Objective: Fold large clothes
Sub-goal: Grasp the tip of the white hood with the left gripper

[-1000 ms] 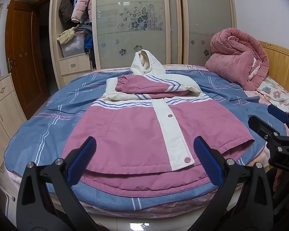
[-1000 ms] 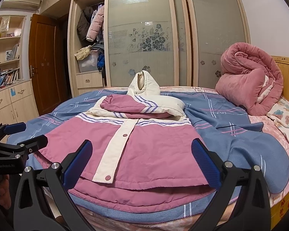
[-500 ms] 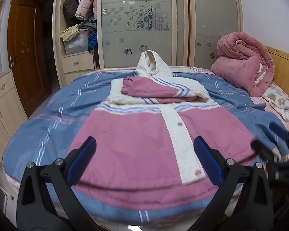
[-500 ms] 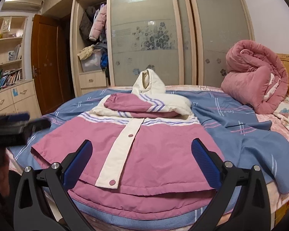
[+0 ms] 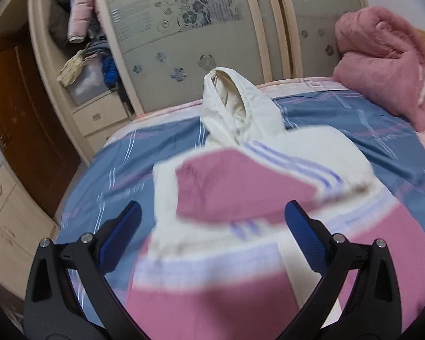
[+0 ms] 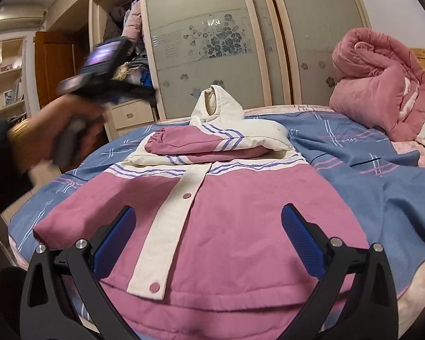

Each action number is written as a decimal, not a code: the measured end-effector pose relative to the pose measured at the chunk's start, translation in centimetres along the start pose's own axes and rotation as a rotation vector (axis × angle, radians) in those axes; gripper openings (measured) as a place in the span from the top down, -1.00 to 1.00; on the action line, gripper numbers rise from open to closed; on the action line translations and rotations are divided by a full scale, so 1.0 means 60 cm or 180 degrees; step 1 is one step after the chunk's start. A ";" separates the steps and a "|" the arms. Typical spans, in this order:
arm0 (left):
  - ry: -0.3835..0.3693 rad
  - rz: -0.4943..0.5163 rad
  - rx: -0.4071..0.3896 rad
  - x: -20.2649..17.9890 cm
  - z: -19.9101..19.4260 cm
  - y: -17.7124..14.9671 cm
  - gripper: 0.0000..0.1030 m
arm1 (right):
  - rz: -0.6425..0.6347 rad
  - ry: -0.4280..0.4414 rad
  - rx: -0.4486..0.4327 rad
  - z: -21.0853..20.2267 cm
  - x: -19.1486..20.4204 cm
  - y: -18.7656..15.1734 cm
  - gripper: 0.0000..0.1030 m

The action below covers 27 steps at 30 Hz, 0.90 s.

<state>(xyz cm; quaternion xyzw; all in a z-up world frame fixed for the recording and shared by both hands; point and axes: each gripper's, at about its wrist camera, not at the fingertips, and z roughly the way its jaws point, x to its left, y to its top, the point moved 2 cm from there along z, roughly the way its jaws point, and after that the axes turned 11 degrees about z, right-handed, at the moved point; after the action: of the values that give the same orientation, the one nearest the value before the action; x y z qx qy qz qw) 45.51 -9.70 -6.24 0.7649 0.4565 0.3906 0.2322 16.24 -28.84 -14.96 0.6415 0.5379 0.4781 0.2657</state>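
Right wrist view: the right gripper (image 6: 206,238) hangs low over the near hem of the jacket (image 6: 229,212), its blue-padded fingers (image 6: 303,240) spread wide and holding nothing. The jacket, pink with a cream snap placket and cream yoke, lies front-up on the bed (image 6: 388,187), with the hem toward 6 o'clock and the hood (image 6: 215,107) standing up toward 12 o'clock. One pink sleeve (image 6: 189,141) is folded across the chest, just below the hood. At 9 o'clock a person's left hand (image 6: 51,130) grips the handle of the left gripper (image 6: 151,92), raised above the bed's left edge and pointing toward the hood; the hand and tool are smeared by motion, so finger spacing cannot be read in this view. The dark sleeve at the left border is cut off by the frame.

Left wrist view: the left gripper (image 5: 212,229) sits above the jacket's (image 5: 240,297) chest, aimed at the hood (image 5: 235,110), with fingers (image 5: 127,232) set wide and empty. The near cloth is heavily blurred; the placket, stripes and folded sleeve (image 5: 240,187) show only as soft bands. A rolled pink quilt (image 5: 382,65) lies on the bed (image 5: 340,119) at 2 o'clock. Behind, the wardrobe (image 5: 198,28) stands with frosted sliding doors; its open bay at 10 o'clock holds hanging clothes, hard to distinguish.
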 end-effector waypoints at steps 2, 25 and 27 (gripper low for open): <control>0.0082 0.0057 0.0013 0.002 0.057 0.055 -0.96 | 0.0007 -0.0006 0.0003 0.014 -0.004 0.005 -0.97; 0.0310 -0.0723 0.0644 0.091 0.639 0.316 -0.30 | 0.0401 -0.0156 0.0600 0.127 -0.076 -0.013 -0.97; 0.0150 -0.0911 0.0700 0.103 0.654 0.306 0.65 | 0.0394 -0.0168 0.0622 0.132 -0.076 -0.015 -0.97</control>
<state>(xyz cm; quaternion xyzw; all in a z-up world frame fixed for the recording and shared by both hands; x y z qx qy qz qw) 88.51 -12.93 -13.84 0.7035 0.6060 0.3191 0.1896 23.15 -31.51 -20.38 0.7087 0.5342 0.4217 0.1860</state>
